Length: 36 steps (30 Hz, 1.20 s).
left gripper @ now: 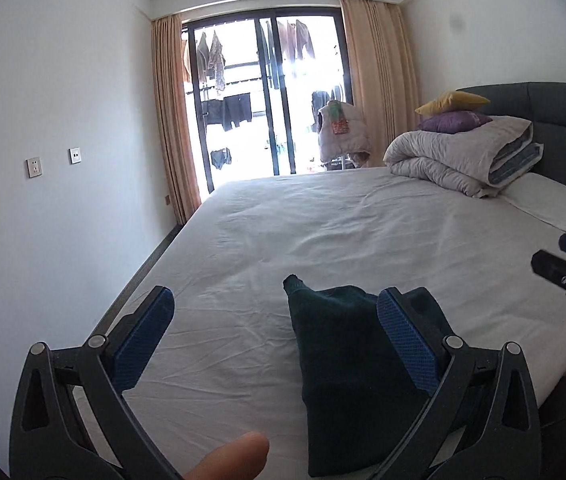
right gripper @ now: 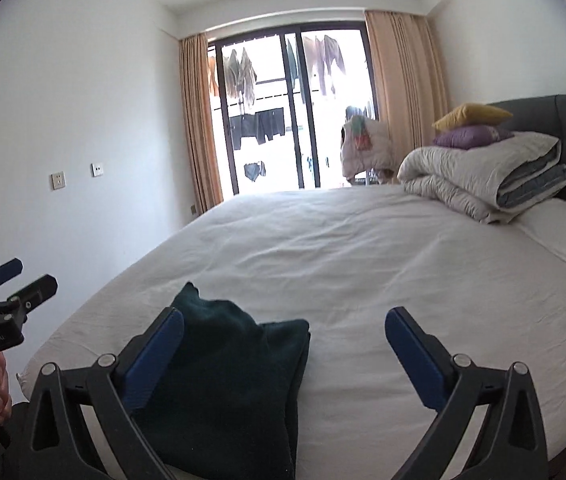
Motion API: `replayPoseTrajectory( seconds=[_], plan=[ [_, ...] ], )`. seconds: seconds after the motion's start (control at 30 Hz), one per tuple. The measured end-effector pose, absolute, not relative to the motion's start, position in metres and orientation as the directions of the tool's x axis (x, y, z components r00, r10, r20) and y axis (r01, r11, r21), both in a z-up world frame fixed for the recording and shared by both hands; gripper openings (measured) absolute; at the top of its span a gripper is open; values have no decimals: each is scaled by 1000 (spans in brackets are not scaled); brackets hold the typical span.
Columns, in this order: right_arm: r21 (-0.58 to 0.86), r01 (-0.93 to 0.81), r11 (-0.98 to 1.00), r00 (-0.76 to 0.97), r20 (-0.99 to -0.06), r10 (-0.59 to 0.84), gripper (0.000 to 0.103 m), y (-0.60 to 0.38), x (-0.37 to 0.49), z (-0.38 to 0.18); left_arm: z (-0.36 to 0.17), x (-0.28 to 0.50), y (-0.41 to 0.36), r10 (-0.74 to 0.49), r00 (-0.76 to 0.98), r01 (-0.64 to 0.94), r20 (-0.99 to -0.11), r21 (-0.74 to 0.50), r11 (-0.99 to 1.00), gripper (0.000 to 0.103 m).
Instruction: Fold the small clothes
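The bed [left gripper: 323,216] fills most of what I see, its white sheet creased and bare across the middle; every place below I give against that bed. Beyond its far edge stand the glass doors [left gripper: 263,96], with a tan curtain [left gripper: 171,112] at each side and laundry hanging outside. At the bed's head, against the grey headboard [left gripper: 555,108], a folded duvet [left gripper: 463,160] lies on the sheet with 2 cushions stacked on top, a purple one [left gripper: 453,122] under a yellow one [left gripper: 453,102]; a white pillow [left gripper: 555,204] lies flat just beside the duvet.

On the bed's near edge lies the dark green garment [left gripper: 343,368], folded into a compact bundle, flat on the sheet with 1 corner sticking up toward the doors.

My left gripper [left gripper: 275,304] hangs over that near edge with its 2 blue-padded fingers spread wide and nothing between the pads; the garment lies under its right finger, not gripped. My right gripper [right gripper: 285,320] hangs beside it, likewise spread wide and holding nothing; the garment [right gripper: 235,368] lies beneath its left finger. My thumb [left gripper: 231,456] shows at the bottom of the left view.
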State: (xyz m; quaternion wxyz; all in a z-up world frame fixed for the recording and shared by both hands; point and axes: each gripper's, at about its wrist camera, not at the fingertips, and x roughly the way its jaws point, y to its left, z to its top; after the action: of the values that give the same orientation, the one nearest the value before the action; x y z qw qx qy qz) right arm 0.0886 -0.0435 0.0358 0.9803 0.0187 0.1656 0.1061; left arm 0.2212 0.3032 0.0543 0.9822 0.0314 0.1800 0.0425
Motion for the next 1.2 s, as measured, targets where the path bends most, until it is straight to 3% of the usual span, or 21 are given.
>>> replayPoseTrajectory(
  seconds=[0.17, 0.33, 0.47, 0.73, 1.2],
  plan=[
    [17, -149, 989, 934, -325, 146, 103, -38, 68, 54, 48, 214, 304, 88, 896, -80, -435, 36, 996, 103],
    [-23, -123, 992, 899, -427, 101, 103, -31, 60, 37, 4, 231, 304, 124, 787, -121, -604, 45, 992, 103],
    [12, -114, 993, 847, -521, 103, 103, -31, 65, 11, -24, 242, 305, 95, 728, -113, -679, 18, 993, 103],
    [-8, -119, 993, 798, -595, 91, 103, -18, 75, -6, -47, 258, 304, 78, 691, -102, -719, 11, 995, 103],
    [-1, -123, 992, 770, -631, 94, 103, -17, 80, -14, -52, 262, 304, 82, 673, -109, -736, 11, 994, 103]
  ],
)
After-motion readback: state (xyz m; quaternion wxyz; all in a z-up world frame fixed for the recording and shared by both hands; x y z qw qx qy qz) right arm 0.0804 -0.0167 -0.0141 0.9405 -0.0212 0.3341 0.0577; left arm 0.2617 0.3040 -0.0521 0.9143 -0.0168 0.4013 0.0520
